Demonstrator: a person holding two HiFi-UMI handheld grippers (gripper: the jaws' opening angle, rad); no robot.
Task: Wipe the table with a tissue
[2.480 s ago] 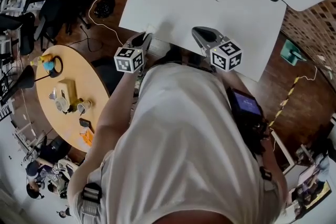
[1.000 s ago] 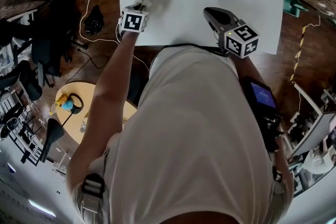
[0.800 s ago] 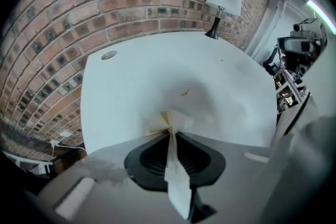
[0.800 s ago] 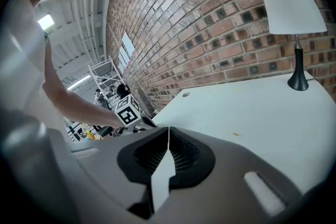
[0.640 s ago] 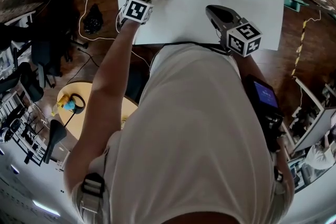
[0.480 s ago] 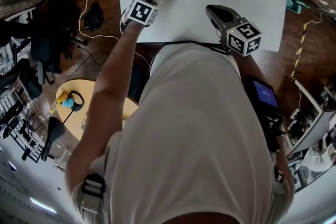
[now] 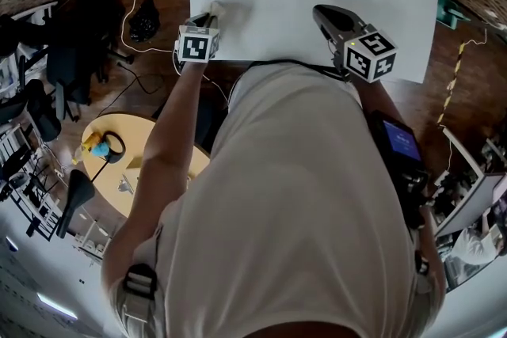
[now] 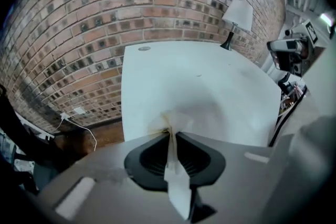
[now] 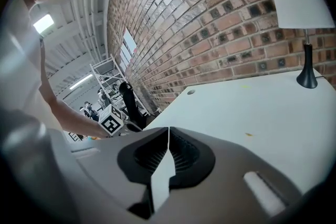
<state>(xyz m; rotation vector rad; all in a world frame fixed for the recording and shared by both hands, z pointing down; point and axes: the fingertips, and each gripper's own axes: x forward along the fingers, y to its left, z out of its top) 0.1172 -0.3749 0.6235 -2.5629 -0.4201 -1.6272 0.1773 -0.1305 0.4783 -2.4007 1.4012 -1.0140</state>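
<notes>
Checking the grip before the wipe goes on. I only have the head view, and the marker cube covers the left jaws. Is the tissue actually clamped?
Observer: Yes. The left gripper has its jaws shut on the crumpled white paper tissue, which bunches ahead of them at the near edge of the white rectangular table.
Operator: And the right one?
Observer: The right gripper has its jaws together with nothing between them.
Operator: My view cuts off the table's far end. Anything there?
Observer: A small round grey disc sits in the tabletop near the far edge.
</notes>
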